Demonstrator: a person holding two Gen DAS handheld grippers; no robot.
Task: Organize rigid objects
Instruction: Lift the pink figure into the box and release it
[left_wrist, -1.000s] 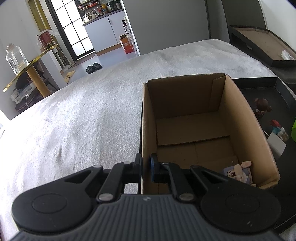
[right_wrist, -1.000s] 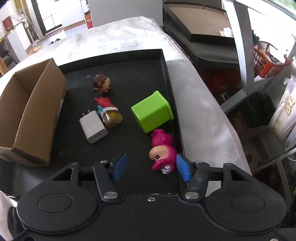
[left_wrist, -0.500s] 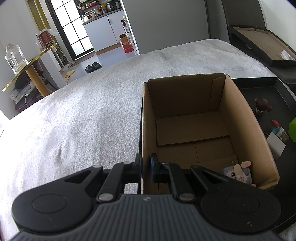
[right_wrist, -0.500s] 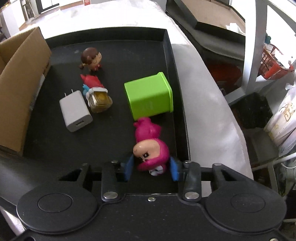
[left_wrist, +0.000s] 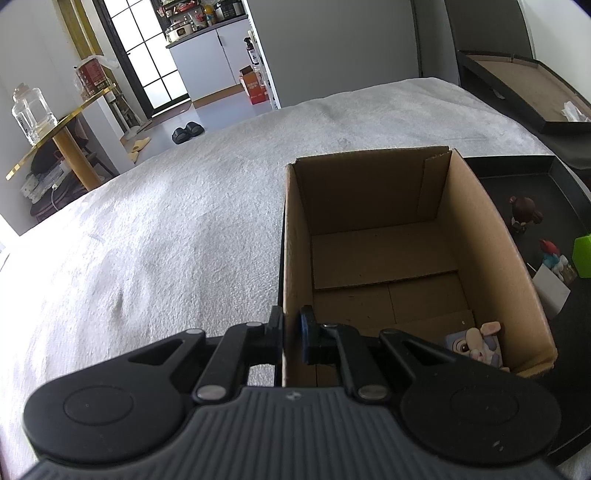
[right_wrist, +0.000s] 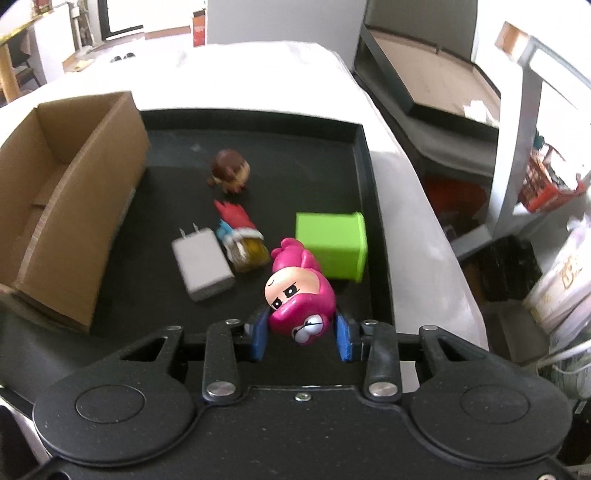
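The pink figure (right_wrist: 297, 295) sits between the blue pads of the right gripper (right_wrist: 301, 338), head toward the camera and topknot pointing away; the jaws have just been closing and now pinch it at the sides of the head, and it looks raised a little off the black tray (right_wrist: 364, 155), though we cannot confirm full clearance. Just beyond the gripped figure lies the green cube (right_wrist: 330, 245), close behind its topknot; ahead and to the left of the fingers lie the small bottle with the red-and-blue cap (right_wrist: 242, 240) and the white charger (right_wrist: 201, 264), side by side, with the brown-haired figure (right_wrist: 229, 170) farther out. Far left of this gripper stands the cardboard box (right_wrist: 74, 206). The left gripper (left_wrist: 291, 334) is pressed together on the near wall of that box, one finger outside and one inside, steadying it; a pale bunny figure (left_wrist: 476, 341) already lies in the near right corner of the box floor. We judge the step in hand as the pick of the pink figure, grasp made and carry not yet done. The next move calls for lifting clear of the tray, swinging left over the box rim without clipping the charger or bottle, and releasing over open floor, while the left grip keeps the box from sliding.
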